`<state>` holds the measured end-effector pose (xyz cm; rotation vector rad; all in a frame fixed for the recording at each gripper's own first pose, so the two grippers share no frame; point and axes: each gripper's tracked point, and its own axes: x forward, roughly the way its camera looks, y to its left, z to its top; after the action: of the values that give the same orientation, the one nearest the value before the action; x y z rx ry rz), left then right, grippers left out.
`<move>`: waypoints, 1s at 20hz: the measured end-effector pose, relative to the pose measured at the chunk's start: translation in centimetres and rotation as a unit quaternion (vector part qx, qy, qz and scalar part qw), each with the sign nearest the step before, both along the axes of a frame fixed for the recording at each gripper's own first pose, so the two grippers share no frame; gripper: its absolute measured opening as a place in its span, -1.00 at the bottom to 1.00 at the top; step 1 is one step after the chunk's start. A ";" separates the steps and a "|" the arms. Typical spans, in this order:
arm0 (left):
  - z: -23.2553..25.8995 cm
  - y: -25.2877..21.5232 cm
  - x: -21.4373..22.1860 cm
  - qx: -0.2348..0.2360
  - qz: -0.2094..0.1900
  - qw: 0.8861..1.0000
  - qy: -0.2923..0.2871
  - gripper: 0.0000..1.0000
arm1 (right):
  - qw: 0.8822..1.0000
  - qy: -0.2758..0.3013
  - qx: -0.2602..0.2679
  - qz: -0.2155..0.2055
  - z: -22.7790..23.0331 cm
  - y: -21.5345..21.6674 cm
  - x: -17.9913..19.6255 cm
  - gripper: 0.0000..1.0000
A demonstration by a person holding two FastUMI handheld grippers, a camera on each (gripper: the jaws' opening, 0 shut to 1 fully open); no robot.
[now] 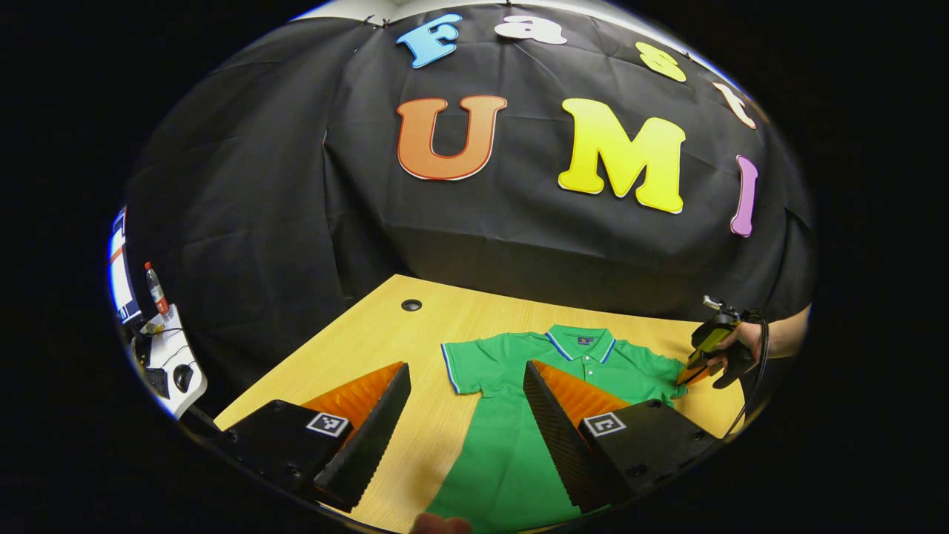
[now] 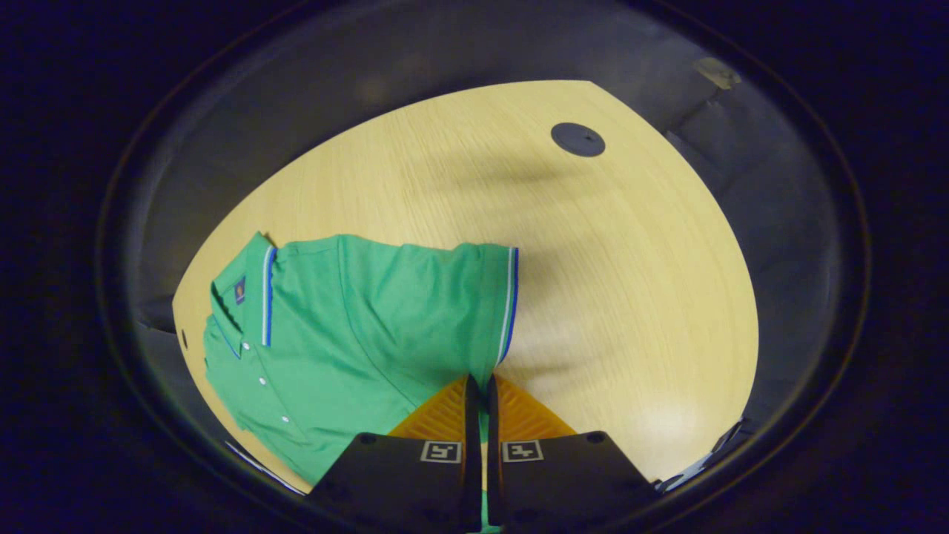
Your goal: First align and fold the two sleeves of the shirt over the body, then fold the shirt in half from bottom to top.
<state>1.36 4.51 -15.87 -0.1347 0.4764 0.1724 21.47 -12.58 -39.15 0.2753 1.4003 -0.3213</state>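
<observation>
A green polo shirt (image 1: 511, 445) lies flat, buttons up, on the wooden table (image 1: 356, 348), its collar (image 1: 582, 343) at the far end. My left gripper (image 1: 465, 367) is open wide, and the shirt's left sleeve (image 1: 467, 363) shows between its fingertips farther off. At the far right a hand holds my right gripper (image 1: 704, 356) at the other sleeve. In the right gripper view the shirt (image 2: 334, 334) lies sideways, and my right gripper (image 2: 480, 380) is shut on the lower edge of the striped-hem sleeve (image 2: 474, 297), with green cloth showing between its fingers.
A round black cable hole (image 1: 411, 305) (image 2: 577, 139) sits in the table's far corner. Beside the table on the left stands a white side desk (image 1: 174, 356) with a bottle (image 1: 156, 289) and a mouse. A fingertip (image 1: 441, 525) shows at the bottom edge.
</observation>
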 end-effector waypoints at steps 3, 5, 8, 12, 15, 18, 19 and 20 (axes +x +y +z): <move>-0.2 0.0 -0.4 -0.012 0.001 1.000 0.005 0.97 | 1.000 -0.021 -0.003 0.009 2.0 0.4 0.3 -0.89; -0.2 0.2 -0.6 -0.013 0.000 1.000 0.003 0.97 | 0.999 -0.032 -0.005 0.020 3.3 1.3 0.4 -0.89; -0.1 0.7 -1.0 -0.016 -0.002 1.000 0.002 0.97 | 0.997 -0.054 -0.017 0.043 5.2 3.7 0.7 -0.89; -0.3 2.5 -2.4 -0.019 0.005 1.000 0.009 0.97 | 0.992 -0.069 -0.030 0.104 6.0 9.5 1.4 -0.89; -0.6 4.4 -3.7 -0.016 0.015 1.000 0.017 0.98 | 0.991 -0.056 -0.016 0.122 4.7 14.3 1.6 -0.89; -1.2 6.3 -5.0 -0.010 0.028 0.999 0.031 0.98 | 0.991 -0.041 0.010 0.124 2.7 18.6 1.5 -0.87; -1.3 7.1 -5.5 -0.009 0.033 0.999 0.034 0.98 | 0.992 -0.038 0.023 0.121 2.4 19.7 1.4 -0.85; -1.4 7.6 -5.9 -0.009 0.037 0.999 0.037 0.98 | 0.992 -0.038 0.035 0.115 2.2 20.7 1.4 -0.82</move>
<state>-4.52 12.13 -17.32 -0.1646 0.5479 0.2461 22.88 8.09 -36.96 0.1791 1.3542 -0.0700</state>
